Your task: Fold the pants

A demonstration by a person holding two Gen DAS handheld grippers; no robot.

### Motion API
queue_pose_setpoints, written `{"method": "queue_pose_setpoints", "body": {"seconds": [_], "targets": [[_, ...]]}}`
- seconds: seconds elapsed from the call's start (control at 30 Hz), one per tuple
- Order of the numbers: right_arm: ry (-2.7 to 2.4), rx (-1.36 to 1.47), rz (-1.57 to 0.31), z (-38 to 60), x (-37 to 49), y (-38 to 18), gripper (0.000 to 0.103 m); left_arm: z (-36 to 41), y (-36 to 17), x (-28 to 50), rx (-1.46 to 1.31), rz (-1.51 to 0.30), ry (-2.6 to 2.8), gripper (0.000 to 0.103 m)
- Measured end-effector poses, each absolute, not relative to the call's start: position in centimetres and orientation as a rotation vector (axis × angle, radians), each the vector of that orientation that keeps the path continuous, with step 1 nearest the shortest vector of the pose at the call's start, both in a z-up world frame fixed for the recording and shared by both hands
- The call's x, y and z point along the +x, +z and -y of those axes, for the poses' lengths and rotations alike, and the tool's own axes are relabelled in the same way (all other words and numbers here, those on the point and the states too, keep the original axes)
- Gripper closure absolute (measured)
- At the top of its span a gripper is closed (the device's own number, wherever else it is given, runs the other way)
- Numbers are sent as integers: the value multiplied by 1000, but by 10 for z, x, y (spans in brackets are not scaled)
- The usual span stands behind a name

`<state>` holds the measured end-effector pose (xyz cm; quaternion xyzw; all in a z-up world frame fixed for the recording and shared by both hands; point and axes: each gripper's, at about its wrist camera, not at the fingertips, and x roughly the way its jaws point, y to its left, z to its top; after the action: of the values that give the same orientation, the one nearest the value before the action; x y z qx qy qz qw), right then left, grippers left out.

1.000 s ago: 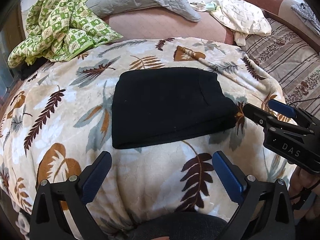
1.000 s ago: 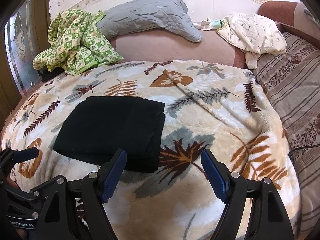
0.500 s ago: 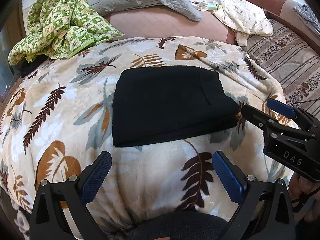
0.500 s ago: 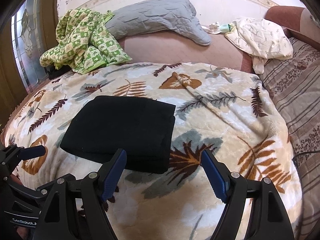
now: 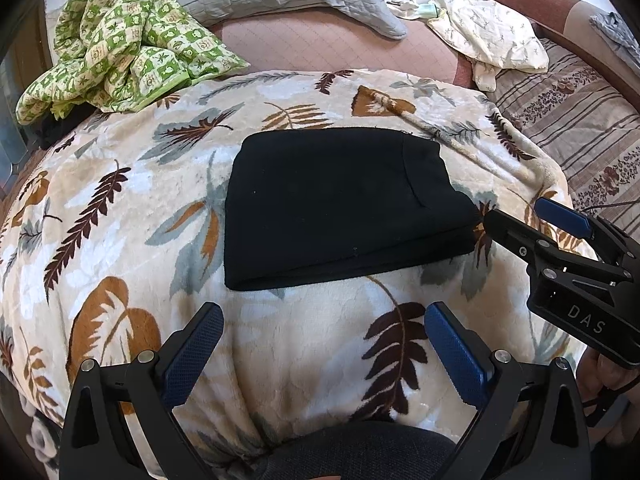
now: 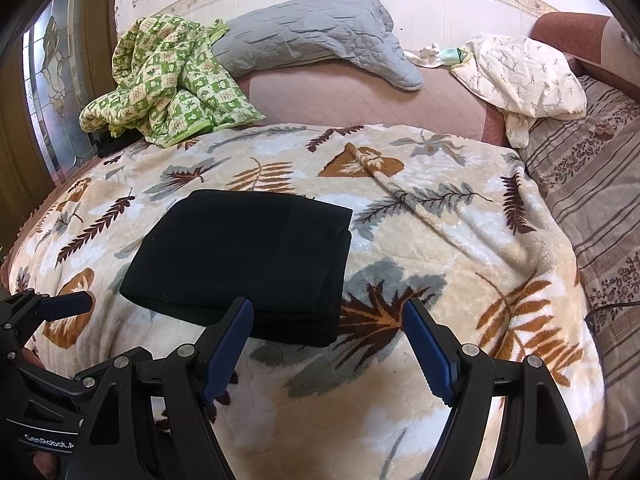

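Just beyond your wide-open, empty left gripper [image 5: 324, 344], the folded pants [image 5: 340, 204] lie crosswise, your right gripper [image 6: 328, 340], equally open and empty, nearer their right end.

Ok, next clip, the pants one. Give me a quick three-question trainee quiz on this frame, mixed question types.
1. True or false: the black pants lie folded in a compact rectangle on the leaf-print blanket.
2. Multiple choice: what does the left gripper hold? A) a pant leg B) the blanket C) nothing
3. Fill in: the right gripper hovers near the pants with its jaws ____.

Key: 1 true. 2 C, its jaws stand wide apart above the blanket, short of the pants. 3 open, and nothing sits between them.
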<state>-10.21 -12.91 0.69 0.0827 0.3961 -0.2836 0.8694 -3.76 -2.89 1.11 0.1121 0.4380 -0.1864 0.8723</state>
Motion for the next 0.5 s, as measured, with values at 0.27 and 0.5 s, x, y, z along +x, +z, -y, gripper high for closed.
{"method": "queue_pose_setpoints", "body": {"seconds": [0.27,0.5], "targets": [[-590,165,-838,128,-100,4,25,30,8,-36,232,-925,-392,1],[-596,174,-829,130,-100,5,25,31,7,-32,237,-930,-377,1]]}}
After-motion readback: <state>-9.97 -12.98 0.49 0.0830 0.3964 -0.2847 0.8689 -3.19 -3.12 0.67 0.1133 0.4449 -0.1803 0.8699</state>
